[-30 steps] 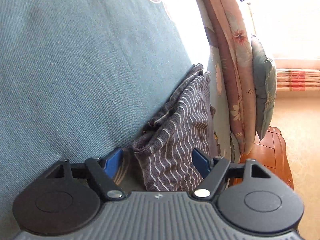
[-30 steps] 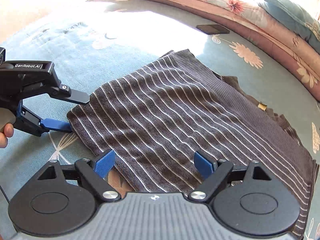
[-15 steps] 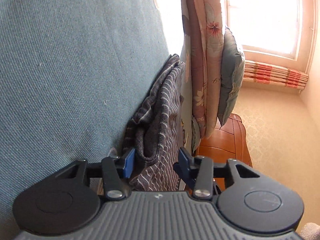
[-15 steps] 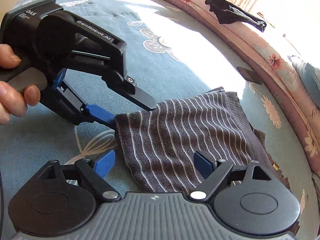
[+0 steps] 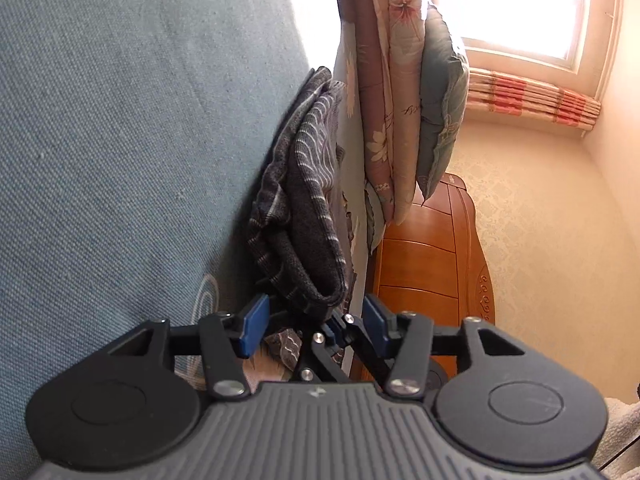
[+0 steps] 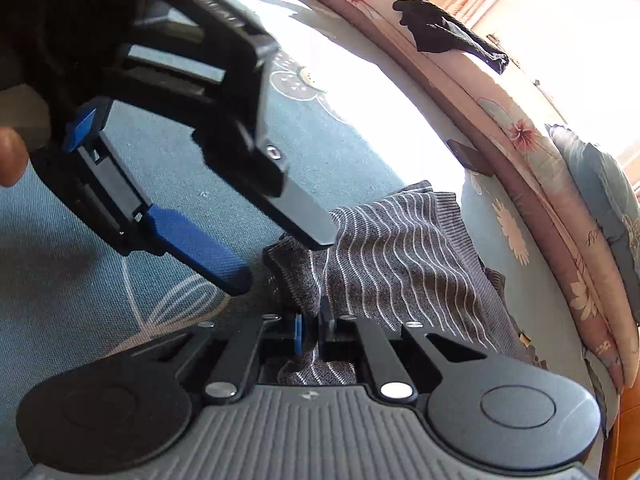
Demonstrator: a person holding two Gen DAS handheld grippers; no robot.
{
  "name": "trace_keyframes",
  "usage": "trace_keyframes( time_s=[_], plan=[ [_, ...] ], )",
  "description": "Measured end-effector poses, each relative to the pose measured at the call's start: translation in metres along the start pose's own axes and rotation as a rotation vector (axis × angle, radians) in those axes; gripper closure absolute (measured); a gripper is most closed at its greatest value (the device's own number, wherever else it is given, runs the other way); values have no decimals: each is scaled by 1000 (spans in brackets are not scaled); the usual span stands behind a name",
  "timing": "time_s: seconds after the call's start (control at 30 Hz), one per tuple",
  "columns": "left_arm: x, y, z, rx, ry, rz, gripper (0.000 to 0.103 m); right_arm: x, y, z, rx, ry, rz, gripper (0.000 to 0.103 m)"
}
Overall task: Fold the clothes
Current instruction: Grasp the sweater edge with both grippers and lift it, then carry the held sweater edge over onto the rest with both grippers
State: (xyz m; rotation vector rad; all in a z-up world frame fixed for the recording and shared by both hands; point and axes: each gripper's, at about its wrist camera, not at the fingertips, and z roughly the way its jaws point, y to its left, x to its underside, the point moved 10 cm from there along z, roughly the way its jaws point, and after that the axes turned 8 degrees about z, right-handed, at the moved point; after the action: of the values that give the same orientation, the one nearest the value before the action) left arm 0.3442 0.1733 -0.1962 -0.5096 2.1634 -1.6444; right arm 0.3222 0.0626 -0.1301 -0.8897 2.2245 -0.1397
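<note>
A blue-grey bedspread (image 6: 340, 148) carried the dark striped garment (image 6: 404, 256), which lay bunched near the floral quilt (image 6: 516, 136). The right gripper (image 6: 310, 326) had its jaws pinched together on the garment's corner. The left gripper (image 5: 314, 322) stood with jaws apart around the same corner, gripping nothing.

Sunlit window (image 5: 516, 4), wooden headboard (image 5: 432, 264)

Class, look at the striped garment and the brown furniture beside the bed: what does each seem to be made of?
Striped garment: apparently a soft knit, matte; ribbed texture and limp folds show it. Brown furniture: probably varnished wood, judging by its orange-brown panels and glossy sheen.
</note>
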Motion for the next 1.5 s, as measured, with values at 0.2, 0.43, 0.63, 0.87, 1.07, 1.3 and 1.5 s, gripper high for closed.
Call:
trace_keyframes(
  time_s=[0.2, 0.43, 0.63, 0.87, 1.07, 1.3, 1.5],
  plan=[
    [-19, 8, 2, 5, -87, -82, 31, -7, -15, -5, 11, 8, 60, 95],
    [-41, 7, 35, -34, -48, -126, 24, -17, -17, -8, -4, 8, 78, 95],
    [-60, -1, 77, -51, 75, -100, 24, -20, -26, -10, -3, 9, 107, 95],
    [-59, -19, 95, -51, 230, -74, 36, -12, -17, -5, -11, 13, 76, 93],
    [-57, -28, 98, -57, 248, -100, 36, -6, -10, -5, 53, -5, 42, 29],
    [-55, -43, 102, -25, 264, -99, 35, -14, 2, 12, 177, -67, -21, 24],
    [-56, -39, 99, -45, 277, -106, 35, -21, -9, 32, 308, -142, -116, 28]
  ],
)
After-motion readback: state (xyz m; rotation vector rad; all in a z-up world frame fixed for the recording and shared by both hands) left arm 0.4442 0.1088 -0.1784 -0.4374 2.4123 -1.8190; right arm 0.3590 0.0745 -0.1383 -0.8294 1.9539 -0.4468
